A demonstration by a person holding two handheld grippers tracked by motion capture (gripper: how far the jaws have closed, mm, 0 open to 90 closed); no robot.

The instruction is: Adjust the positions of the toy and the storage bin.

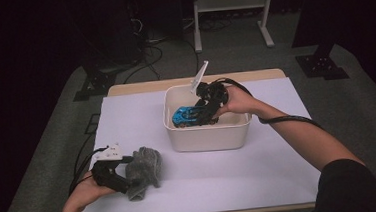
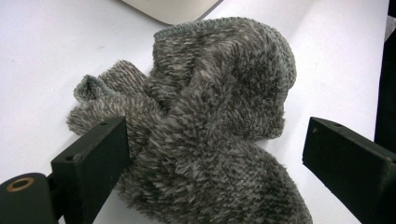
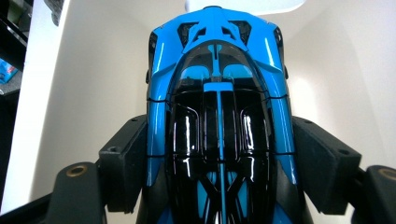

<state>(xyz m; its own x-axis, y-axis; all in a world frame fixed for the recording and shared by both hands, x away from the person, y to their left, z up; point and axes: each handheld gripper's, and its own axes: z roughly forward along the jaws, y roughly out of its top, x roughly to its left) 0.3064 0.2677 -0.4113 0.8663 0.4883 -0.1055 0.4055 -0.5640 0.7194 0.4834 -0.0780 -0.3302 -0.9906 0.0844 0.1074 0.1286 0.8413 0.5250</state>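
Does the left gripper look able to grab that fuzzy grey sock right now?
Probably yes. The left gripper sits right at the grey sock on the white table, jaws open with the sock between them in the left gripper view, and nothing lies in the way.

Toy car (image 1: 186, 116) in tub (image 1: 208, 134), sock (image 1: 143, 170) on table left of tub

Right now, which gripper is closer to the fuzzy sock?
Left. The left gripper is at the sock, its jaws open around it. The right gripper is far off in the tub, clamped on the car.
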